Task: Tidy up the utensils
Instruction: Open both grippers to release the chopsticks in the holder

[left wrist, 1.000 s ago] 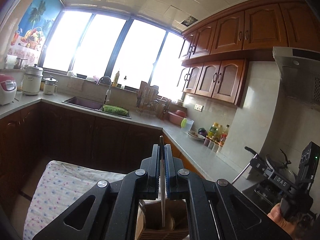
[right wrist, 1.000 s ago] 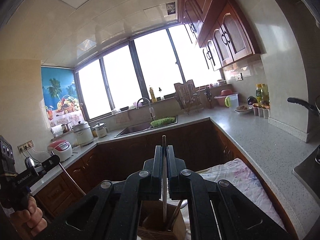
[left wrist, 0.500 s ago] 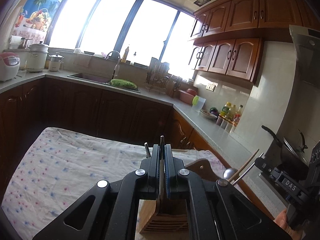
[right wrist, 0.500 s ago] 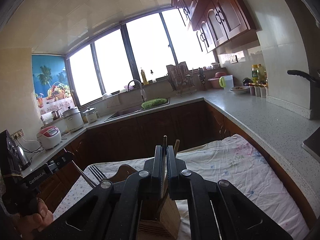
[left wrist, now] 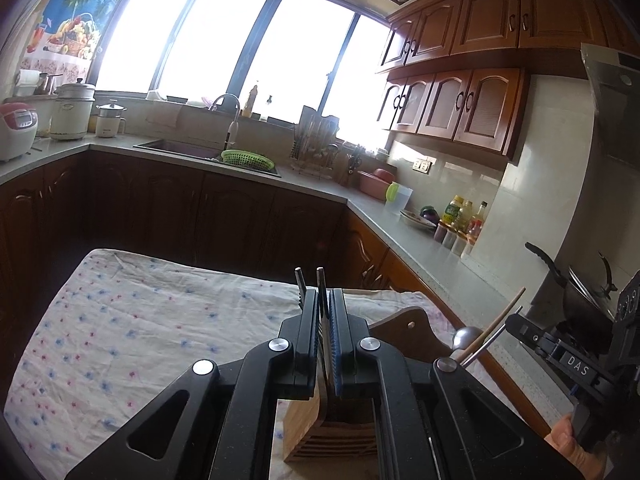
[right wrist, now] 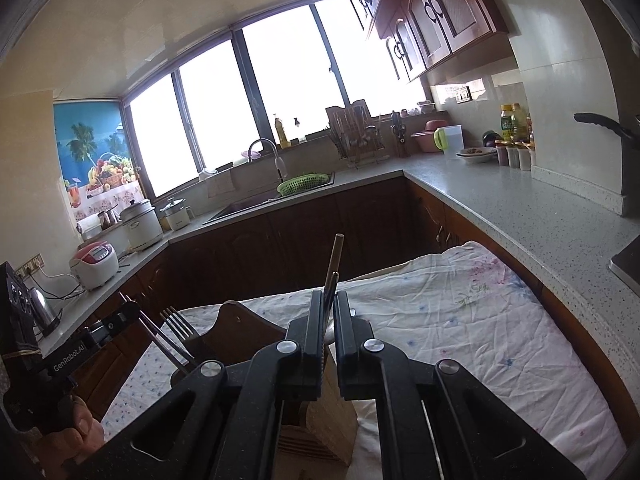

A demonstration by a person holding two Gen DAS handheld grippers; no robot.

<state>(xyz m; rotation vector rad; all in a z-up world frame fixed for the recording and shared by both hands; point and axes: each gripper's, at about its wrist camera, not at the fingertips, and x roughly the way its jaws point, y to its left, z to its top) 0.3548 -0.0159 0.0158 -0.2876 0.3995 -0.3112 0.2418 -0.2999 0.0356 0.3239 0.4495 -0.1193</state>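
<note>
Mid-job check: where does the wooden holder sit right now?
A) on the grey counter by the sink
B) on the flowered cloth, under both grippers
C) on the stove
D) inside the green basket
B: the holder stands on the flowered cloth, just below the left gripper, and the right wrist view shows it under the right gripper too.

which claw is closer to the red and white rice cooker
Left. The left claw is at the table edge on the rice cooker side. The right claw is at the opposite side, nearer the wok.
</note>
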